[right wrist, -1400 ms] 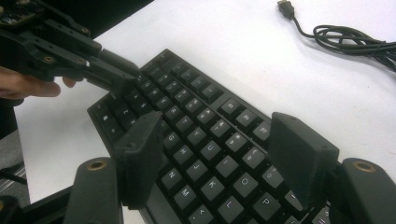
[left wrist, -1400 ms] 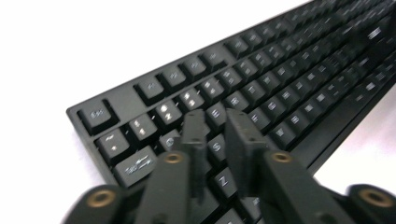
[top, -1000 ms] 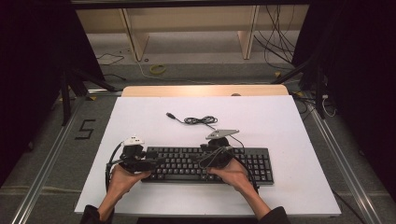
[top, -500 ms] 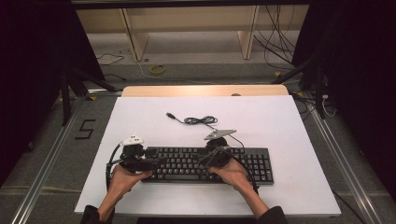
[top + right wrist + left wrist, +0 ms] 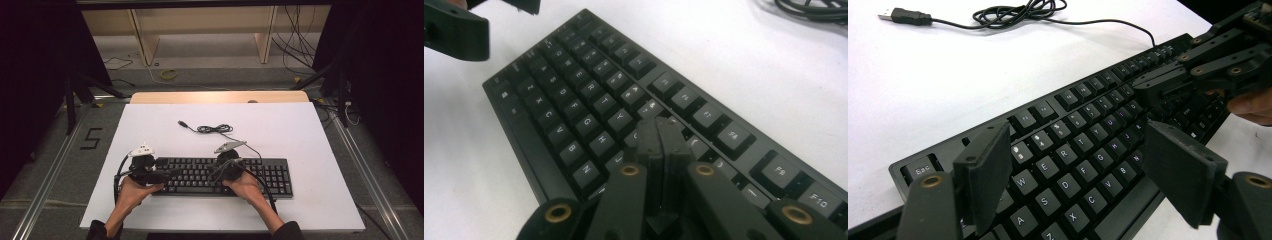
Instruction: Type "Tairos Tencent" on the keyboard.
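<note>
The white table (image 5: 310, 200) carried everything, and the black keyboard (image 5: 260, 172) lay near its front edge, a little left of centre, with its long axis running parallel to that edge. From the keyboard's rear edge a thin black cable (image 5: 215, 129) ran back toward the middle of the table, bunched into a loose coil and ending in a USB plug (image 5: 903, 16) that pointed toward the left edge. Both hands worked over the keys from the front edge. The left gripper (image 5: 1075, 172) hung at the keyboard's left end with its jaws spread wide and nothing between them; in the left gripper view the letter rows from Q and A down to Z and X lay directly under the gap, and the keyboard's length stretched away up and to the right. The right gripper (image 5: 659, 135) sat over the middle of the keyboard with its jaws pressed together into a single blunt tip, holding nothing, and that tip rested on or just above the keys right of Y and H, below the function row; contact could not be told for sure. The work in hand looked like key pressing, and for that the right gripper was the readier one, since its closed tip already stood on the key field, while the left gripper would have to close before it could poke a single key at its end.
</note>
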`<state>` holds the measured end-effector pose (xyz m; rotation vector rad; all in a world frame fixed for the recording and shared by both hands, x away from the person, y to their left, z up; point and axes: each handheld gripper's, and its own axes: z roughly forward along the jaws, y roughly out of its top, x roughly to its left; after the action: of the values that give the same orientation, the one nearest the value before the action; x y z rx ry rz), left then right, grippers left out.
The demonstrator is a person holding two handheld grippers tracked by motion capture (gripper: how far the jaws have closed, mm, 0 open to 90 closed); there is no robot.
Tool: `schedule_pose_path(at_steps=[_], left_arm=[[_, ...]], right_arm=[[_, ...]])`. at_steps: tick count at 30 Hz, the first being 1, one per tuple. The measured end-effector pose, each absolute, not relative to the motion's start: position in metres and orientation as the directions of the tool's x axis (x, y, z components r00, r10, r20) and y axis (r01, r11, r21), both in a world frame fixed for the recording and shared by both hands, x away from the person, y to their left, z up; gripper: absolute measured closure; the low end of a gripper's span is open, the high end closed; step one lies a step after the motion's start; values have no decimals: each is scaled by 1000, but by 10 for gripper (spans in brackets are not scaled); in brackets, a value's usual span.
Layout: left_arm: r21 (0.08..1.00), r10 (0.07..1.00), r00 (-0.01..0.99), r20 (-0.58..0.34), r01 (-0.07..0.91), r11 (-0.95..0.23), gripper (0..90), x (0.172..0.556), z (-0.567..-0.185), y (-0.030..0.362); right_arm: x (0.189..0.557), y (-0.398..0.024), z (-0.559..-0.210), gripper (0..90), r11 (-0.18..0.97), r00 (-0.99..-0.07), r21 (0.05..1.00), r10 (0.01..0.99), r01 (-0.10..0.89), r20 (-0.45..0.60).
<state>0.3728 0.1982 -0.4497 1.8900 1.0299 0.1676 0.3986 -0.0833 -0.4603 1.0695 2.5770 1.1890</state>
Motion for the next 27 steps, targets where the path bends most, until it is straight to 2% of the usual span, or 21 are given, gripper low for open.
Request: schedule_pose_path(at_steps=[27], left_arm=[[788, 709, 641, -294, 582, -201, 254, 373, -451, 197]], right_arm=[[404, -75, -476, 900, 479, -743, 672, 650, 565, 161]])
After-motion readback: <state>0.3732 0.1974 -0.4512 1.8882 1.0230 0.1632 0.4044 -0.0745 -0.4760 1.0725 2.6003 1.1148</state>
